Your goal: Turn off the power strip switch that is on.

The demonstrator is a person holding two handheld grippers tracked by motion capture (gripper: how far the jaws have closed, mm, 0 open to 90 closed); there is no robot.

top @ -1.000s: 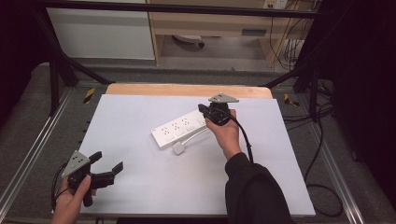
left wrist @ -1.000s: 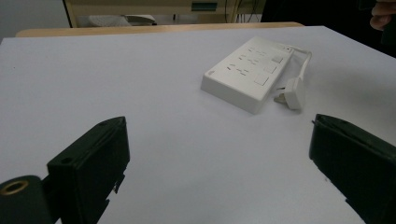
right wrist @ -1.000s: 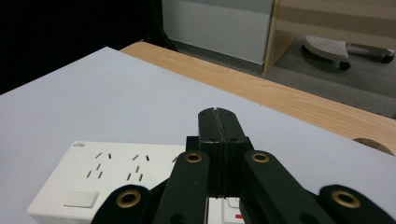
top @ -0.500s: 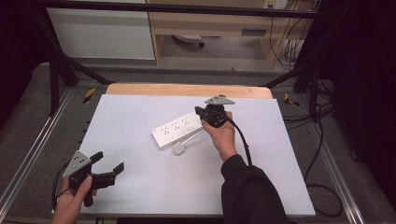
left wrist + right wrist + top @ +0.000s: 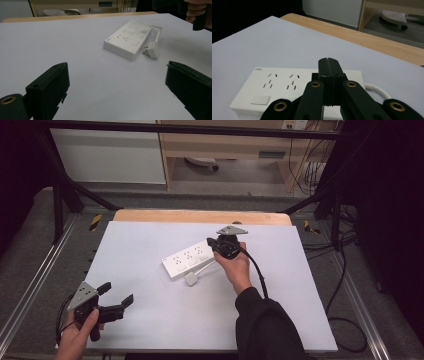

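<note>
Power strip (image 5: 192, 259), white, mid-table, plug (image 5: 191, 278) loose beside it. Right gripper (image 5: 223, 246), jaws pressed together, hovers over it; left gripper (image 5: 116, 301), jaws spread, idle near-left. No step evidently completed.

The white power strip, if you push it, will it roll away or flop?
Probably neither. The power strip is a flat, boxy slab lying on the table, so it would likely slide stiffly. Its cord curves loosely to the plug, so those would probably trail floppily.
</note>
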